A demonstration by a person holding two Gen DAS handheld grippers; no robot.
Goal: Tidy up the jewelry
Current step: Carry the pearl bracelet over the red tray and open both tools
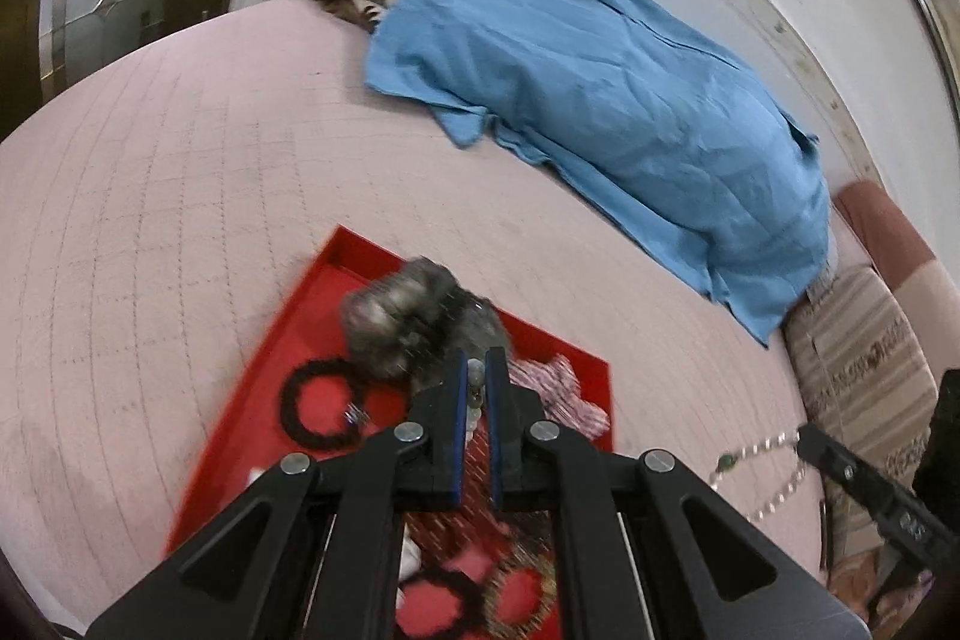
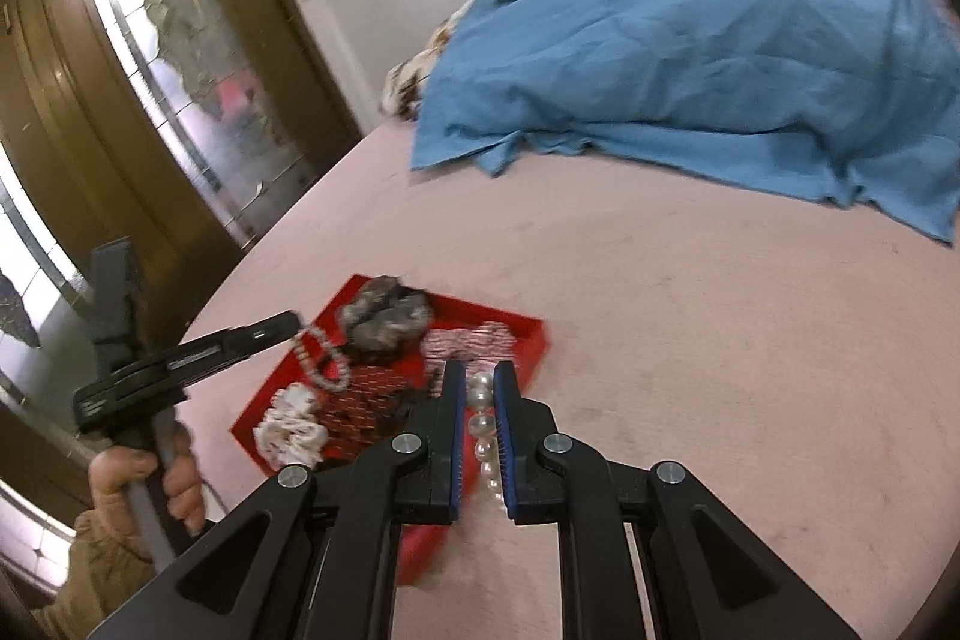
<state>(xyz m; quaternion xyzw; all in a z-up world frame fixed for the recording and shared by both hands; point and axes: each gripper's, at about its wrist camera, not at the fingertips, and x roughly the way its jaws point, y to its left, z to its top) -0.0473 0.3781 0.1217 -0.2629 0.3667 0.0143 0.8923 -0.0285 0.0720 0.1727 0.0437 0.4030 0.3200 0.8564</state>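
Now, my right gripper pinched narrow on pearl strand, beads running between fingers, just right of red tray. My left gripper clamped on bead string, hanging above tray. Grey scrunchie, black bead bracelet lie in tray on pink bedspread.

Tray red; bedcover pale pink with faint grid stitching; draped cloth plain blue. Scrunchie mottled grey, pearl strand white. Bead bracelet black.
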